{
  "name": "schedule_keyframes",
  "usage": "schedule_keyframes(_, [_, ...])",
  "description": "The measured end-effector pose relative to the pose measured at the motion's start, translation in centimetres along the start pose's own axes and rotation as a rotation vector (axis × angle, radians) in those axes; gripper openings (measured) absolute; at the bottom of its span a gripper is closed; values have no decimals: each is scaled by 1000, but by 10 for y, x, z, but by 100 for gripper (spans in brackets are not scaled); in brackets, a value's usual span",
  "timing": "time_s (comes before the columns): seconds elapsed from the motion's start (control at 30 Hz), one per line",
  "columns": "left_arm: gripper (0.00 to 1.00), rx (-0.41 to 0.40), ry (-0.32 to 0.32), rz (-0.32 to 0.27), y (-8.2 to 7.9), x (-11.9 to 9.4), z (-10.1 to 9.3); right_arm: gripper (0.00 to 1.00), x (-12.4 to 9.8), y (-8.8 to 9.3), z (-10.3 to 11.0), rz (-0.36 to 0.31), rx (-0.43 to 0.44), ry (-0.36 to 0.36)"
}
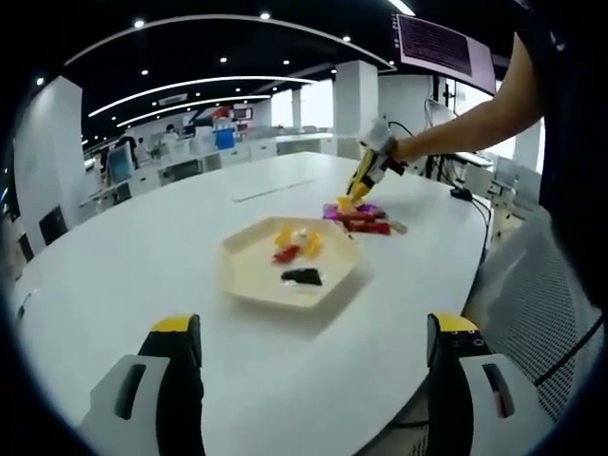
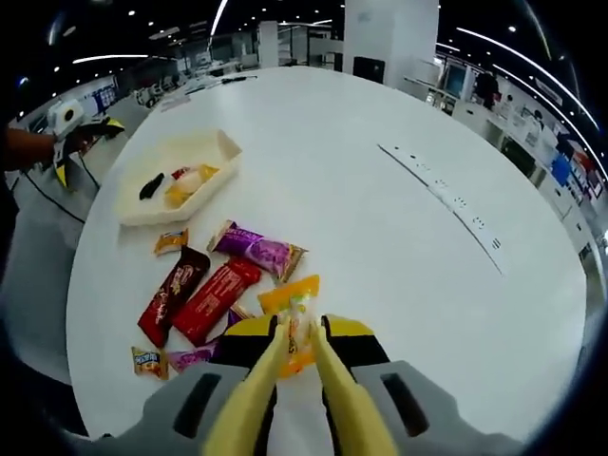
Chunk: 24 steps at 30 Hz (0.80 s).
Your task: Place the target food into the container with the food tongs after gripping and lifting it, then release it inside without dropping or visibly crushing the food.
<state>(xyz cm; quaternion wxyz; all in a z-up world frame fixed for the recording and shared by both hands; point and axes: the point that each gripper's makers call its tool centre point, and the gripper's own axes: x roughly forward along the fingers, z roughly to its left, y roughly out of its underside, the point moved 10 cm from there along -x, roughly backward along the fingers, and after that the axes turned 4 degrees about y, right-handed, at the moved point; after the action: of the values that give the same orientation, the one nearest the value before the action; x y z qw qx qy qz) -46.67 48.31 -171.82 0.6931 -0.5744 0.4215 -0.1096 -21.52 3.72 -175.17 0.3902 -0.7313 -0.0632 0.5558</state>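
My right gripper (image 2: 302,340) is shut on yellow food tongs (image 2: 255,399). The tong tips sit close on either side of an orange-yellow snack packet (image 2: 291,296) lying on the white table. The cream hexagonal tray (image 2: 224,144) sits farther off with a few snacks in it. In the left gripper view the tray (image 1: 239,283) lies ahead of my left gripper (image 1: 313,332), which is open and holds nothing. Beyond the tray, the right gripper (image 1: 372,163) points the tongs down at the packet pile (image 1: 363,220).
Around the orange packet lie a purple packet (image 2: 256,249), a red one (image 2: 217,287), a dark brown one (image 2: 177,281) and small wrappers (image 2: 148,361). The table edge (image 2: 81,313) curves close by. The left gripper (image 2: 68,116) shows past the tray. A person's arm (image 1: 475,116) reaches in.
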Motion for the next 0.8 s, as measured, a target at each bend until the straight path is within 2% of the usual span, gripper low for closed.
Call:
schedule_keyframes(0.1, [95,1,-2,-5,0,0,1,16,-6,0,-1,5,14,7])
schedule_keyframes(0.2, [95,3,-1,-7,-1,-1,0,14,-14,-4,-4,-24,1,26])
schedule_keyframes(0.23, [95,4,-1,-8,-1,0,0,14,-17,-7,-5,-21,41,29])
schedule_keyframes(0.3, [95,4,0,-10,-2,0,0,14,-20,-10,-10,-27,24,51])
schedule_keyframes(0.37, [95,3,2,-11,-2,0,-1,14,-23,-12,-12,-28,89,40])
schedule_keyframes(0.8, [95,8,-6,-27,-4,-1,0,16,-45,-30,-20,-66,61,90])
